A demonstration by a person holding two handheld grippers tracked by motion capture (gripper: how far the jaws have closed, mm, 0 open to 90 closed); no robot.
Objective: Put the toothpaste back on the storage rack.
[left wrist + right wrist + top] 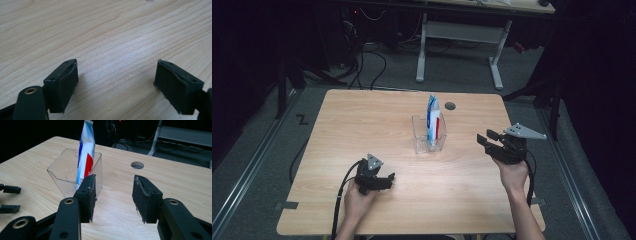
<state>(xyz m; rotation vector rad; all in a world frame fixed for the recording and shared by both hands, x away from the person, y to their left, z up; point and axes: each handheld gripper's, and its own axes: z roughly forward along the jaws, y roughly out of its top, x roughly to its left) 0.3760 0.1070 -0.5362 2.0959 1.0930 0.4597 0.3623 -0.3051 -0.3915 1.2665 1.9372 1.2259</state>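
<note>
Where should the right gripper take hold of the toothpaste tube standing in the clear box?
Probably by the flat crimped top of the toothpaste tube, from above: it stands upright, sticking out over the rim of the clear box, whose walls shield its lower part.

No legible text on any visible surface

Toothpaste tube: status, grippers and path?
Left gripper open, empty, low over the table. Right gripper open, empty, facing the clear box. Toothpaste tube upright in the box, untouched. Nothing between.
</note>
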